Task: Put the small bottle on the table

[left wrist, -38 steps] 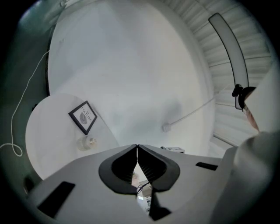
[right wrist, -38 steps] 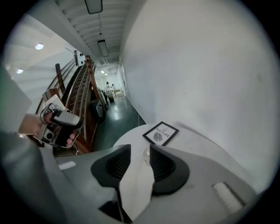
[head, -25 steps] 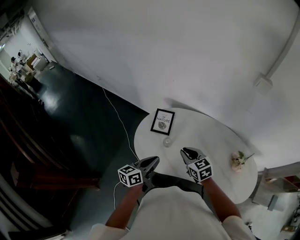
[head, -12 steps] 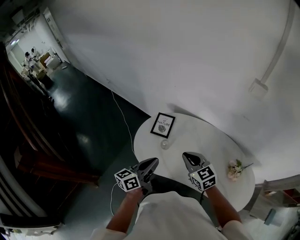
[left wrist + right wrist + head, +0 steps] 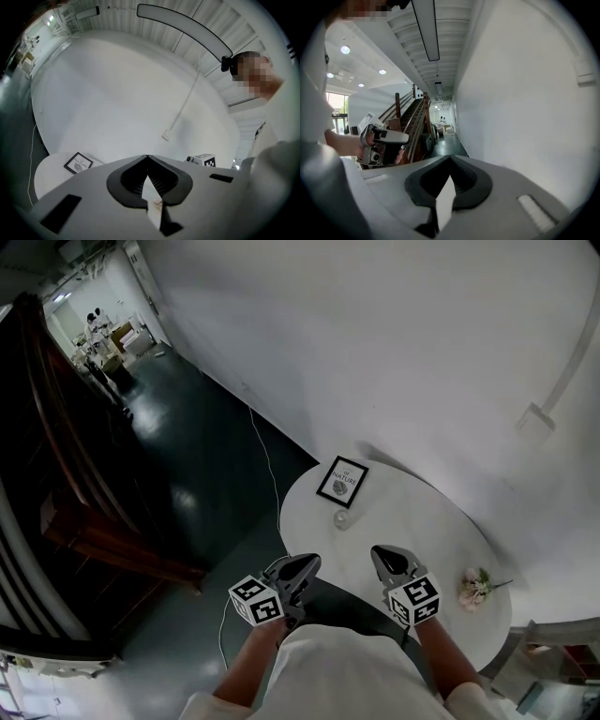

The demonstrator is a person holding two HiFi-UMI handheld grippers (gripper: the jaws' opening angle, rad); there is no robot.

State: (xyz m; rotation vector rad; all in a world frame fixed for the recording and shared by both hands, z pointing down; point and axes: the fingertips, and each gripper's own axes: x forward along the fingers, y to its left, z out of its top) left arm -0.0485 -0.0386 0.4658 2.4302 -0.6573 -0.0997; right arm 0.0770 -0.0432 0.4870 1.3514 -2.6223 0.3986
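Observation:
In the head view a small clear bottle point(image 5: 341, 518) stands upright on the round white table point(image 5: 427, 521), just in front of a black-framed card point(image 5: 341, 482). Both grippers hang near the table's front edge, close to my body and apart from the bottle. My left gripper point(image 5: 307, 562) is shut and holds nothing; in its own view its jaws point(image 5: 147, 157) meet at the tip. My right gripper point(image 5: 382, 554) is also shut and empty, and in the right gripper view point(image 5: 450, 158) it points up along the wall.
A small bunch of pale flowers point(image 5: 475, 588) lies at the table's right side. A white wall stands behind the table. Dark floor point(image 5: 206, 465) and a wooden staircase point(image 5: 75, 502) lie to the left. A thin white cable point(image 5: 267, 460) runs down the floor.
Both grippers have drawn back a little toward my body, away from the bottle. The bottle stays where it stood on the table. The head view has swung slightly.

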